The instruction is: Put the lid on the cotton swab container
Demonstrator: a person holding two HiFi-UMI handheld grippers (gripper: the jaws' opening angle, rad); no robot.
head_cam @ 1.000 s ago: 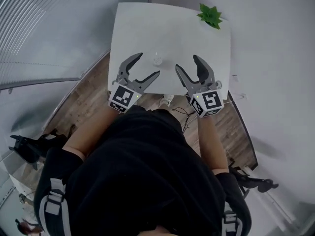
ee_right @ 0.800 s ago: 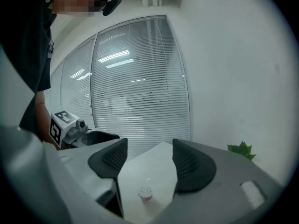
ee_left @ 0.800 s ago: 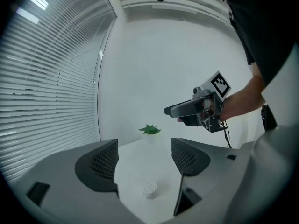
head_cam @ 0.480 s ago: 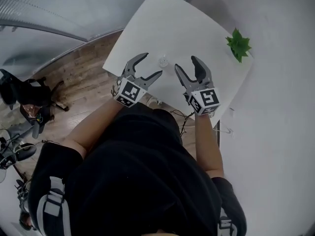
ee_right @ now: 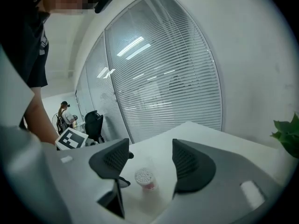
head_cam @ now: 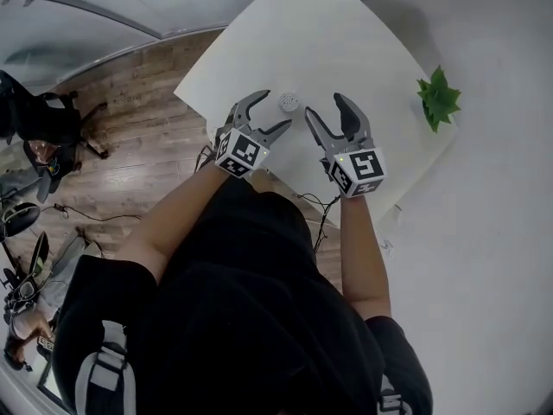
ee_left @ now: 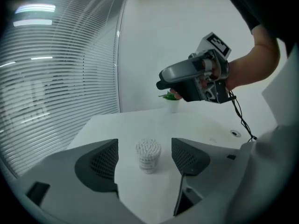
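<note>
A small clear cotton swab container (head_cam: 289, 102) stands upright on the white table (head_cam: 346, 41), its white swab tips showing at the top; I see no lid in any view. My left gripper (head_cam: 275, 111) hovers just to its near left, open and empty. In the left gripper view the container (ee_left: 148, 155) stands beyond the left gripper (ee_left: 145, 149), apart from both pads. My right gripper (head_cam: 324, 107) is held to the container's near right, open and empty. In the right gripper view the container (ee_right: 144, 178) is seen between and beyond the jaws of the right gripper (ee_right: 149, 161).
A small green plant (head_cam: 439, 98) in a white pot stands near the table's right edge. A cable hole (ee_left: 235, 133) is set in the tabletop. Black chairs (head_cam: 43, 119) stand on the wooden floor at the left. A person (ee_right: 63, 113) stands far behind the blinds-covered glass wall.
The head view has swung, so the table now appears turned and the plant farther right. Both grippers have drawn in closer to the container and stay open.
</note>
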